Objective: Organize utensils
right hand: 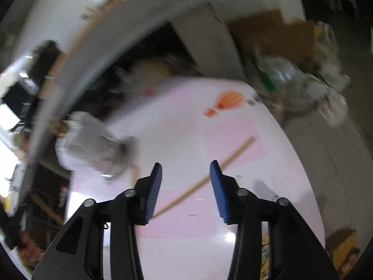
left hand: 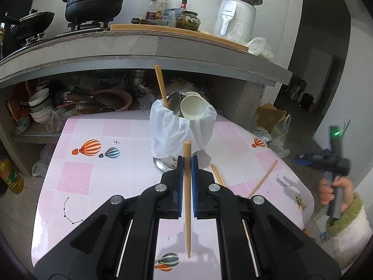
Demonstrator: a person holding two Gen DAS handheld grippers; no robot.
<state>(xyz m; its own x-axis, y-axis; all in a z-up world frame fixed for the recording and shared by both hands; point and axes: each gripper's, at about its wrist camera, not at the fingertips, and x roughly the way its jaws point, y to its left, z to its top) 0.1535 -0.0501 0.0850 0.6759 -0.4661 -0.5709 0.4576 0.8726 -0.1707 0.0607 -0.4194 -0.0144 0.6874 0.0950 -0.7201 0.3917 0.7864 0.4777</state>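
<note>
Held chopstick [left hand: 187,193] sits pinched between the blue pads of the left tongs [left hand: 187,163], upright-ish, thick end up, thin tip hanging down over the pink bench [left hand: 77,175]. Straight ahead stands the utensil holder [left hand: 181,130], wrapped in a white plastic bag, already carrying one chopstick [left hand: 160,86], a metal spoon [left hand: 173,102] and a white cup [left hand: 193,107].

Step in hand, as I judge it: carry the held stick over the holder mouth and drop it in. To do it well, lift enough for the low tip to clear the bag rim, aim for the gap beside the standing chopstick, not the cup, and release only once the tip is inside. The bag is loose and may snag the tip.

Loose chopsticks: a pair [left hand: 218,171] just right of the tongs, and a single one [left hand: 263,178] further right, all flat on the bench.

Right tongs [right hand: 185,166] are spread wide, holding nothing, hovering over that single chopstick [right hand: 209,177], which lies diagonally on the bench [right hand: 268,175].

View differences: only the left wrist view shows the holder contents, the pair, and the person's right hand [left hand: 331,190] gripping its handle. The right wrist view is motion-blurred; the holder [right hand: 93,144] is a grey smear there, but it alone shows the right tongs' opening.
</note>
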